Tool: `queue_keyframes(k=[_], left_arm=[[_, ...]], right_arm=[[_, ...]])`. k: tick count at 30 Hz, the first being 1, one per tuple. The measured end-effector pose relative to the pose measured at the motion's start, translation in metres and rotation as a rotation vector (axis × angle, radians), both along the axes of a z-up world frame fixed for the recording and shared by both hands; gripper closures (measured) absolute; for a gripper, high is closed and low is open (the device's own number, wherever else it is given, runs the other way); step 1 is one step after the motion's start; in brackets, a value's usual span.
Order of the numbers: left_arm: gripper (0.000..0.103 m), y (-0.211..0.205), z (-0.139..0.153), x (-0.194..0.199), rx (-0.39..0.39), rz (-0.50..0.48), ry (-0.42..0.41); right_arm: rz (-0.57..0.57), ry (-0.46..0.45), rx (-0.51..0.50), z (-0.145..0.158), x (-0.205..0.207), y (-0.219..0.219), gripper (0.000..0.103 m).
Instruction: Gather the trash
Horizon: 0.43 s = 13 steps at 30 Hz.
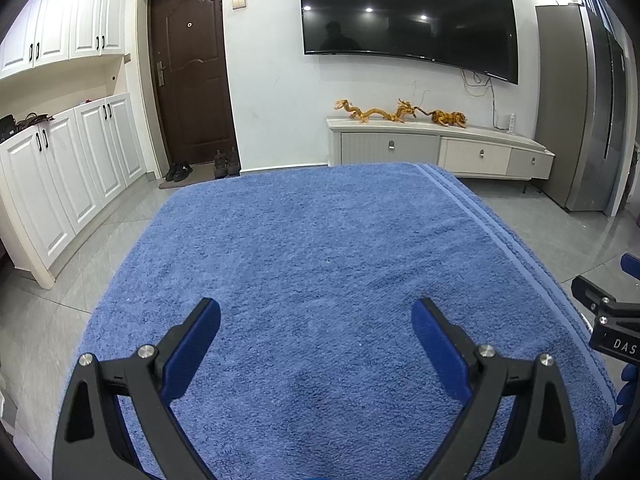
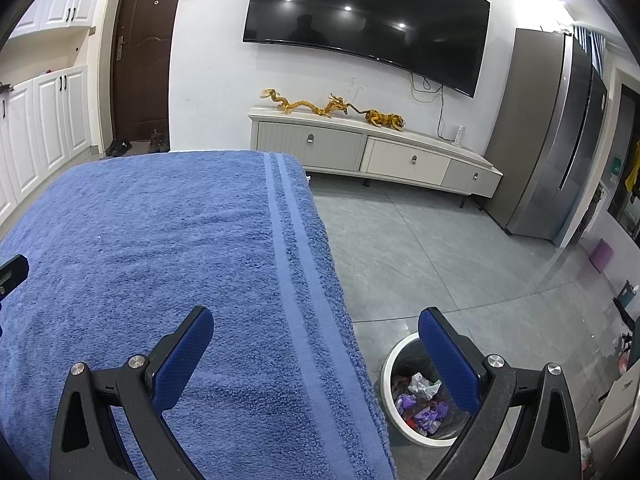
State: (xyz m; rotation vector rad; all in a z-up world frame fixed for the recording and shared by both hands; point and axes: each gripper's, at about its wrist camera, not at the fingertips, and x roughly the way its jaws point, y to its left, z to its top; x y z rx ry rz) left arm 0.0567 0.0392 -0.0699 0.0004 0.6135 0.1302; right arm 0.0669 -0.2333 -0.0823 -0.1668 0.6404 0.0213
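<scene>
The blue towel [image 1: 320,280] covers the surface under it completely, so what it lies on cannot be told. In the right wrist view the right gripper's [image 2: 316,332] blue finger [image 2: 448,364] hides part of the white bin [image 2: 390,364] at lower right; the trash [image 2: 420,400] inside is a crumpled jumble, too small to name. At the right edge of the left wrist view the other gripper is cut off. Objects at the far right floor edge blur.

Left hand-held gripper [image 1: 316,312] & right hand-held gripper [image 2: 316,320] – black frames, blue textured pads, silver screws; white "DAS" lettering on right's body.
</scene>
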Motion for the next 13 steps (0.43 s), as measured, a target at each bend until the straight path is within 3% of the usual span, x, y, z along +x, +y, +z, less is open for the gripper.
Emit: queue_keyframes(k=[13], left_arm=[[0.006, 0.0015, -0.0024, 0.0013, -0.002, 0.011, 0.008]], right_arm=[[0.01, 0.005, -0.001, -0.0007, 0.0027, 0.0005, 0.0]])
